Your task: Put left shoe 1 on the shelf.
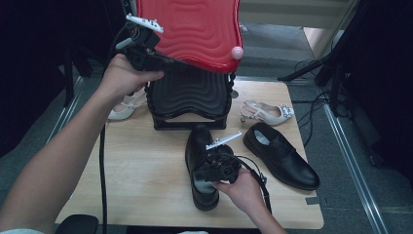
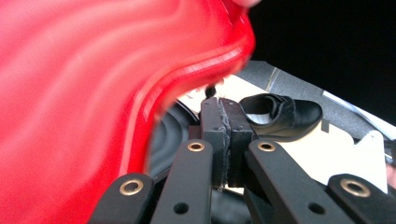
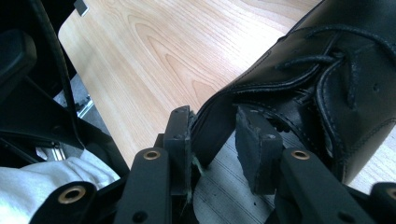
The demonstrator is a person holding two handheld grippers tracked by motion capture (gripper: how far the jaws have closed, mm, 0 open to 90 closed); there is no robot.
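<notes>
A case stands at the table's back, with its red ribbed lid (image 1: pixel 190 29) (image 2: pixel 70 93) raised over a black ribbed base (image 1: pixel 190 95). My left gripper (image 1: pixel 179 62) (image 2: pixel 223 105) is under the lid's lower left rim. Its pads are pressed together and the rim lies just above their tips. A black lace-up shoe (image 1: pixel 200 144) (image 3: pixel 327 70) lies mid-table, toe toward the case. My right gripper (image 1: pixel 214 168) (image 3: pixel 215 121) is shut on this shoe's collar wall at the heel, one pad outside and one inside over the grey insole.
The second black shoe (image 1: pixel 282 156) (image 2: pixel 285 114) lies to the right. A white slingback heel (image 1: pixel 268 113) rests behind it, and another pale shoe (image 1: pixel 124 109) lies left of the case. Bare wooden table (image 1: pixel 141 170) (image 3: pixel 154 46) spreads front left. A pink knob (image 1: pixel 237 52) sits on the lid's corner.
</notes>
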